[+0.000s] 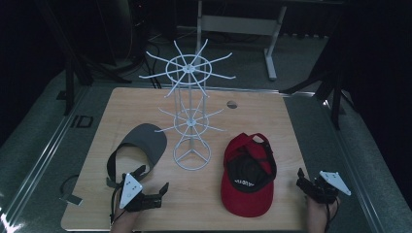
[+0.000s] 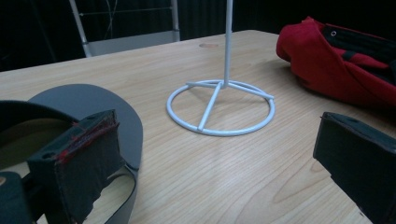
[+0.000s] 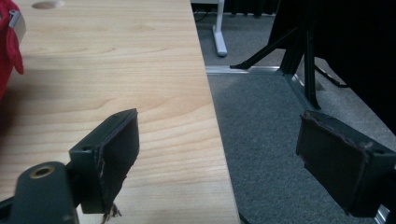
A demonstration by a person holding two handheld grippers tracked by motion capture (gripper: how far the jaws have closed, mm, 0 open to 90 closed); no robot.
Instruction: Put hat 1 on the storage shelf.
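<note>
Wooden table [image 1: 145, 104] — grey visor [image 1: 145, 141]; red cap [image 1: 248, 174]

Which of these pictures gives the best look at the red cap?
The high view: the whole red cap lies upside down on the table, right of the white wire rack. The left gripper view catches part of it; the right gripper view shows a red edge.

High view above near table edge [image 1: 204, 218] facing forward, gripper views low and close, perhaps sharing red cap [image 2: 336, 65]

Wood table [image 1: 272, 116], grey carpet [image 1: 43, 141], metal desk frame [image 1: 243, 24] behind.
</note>
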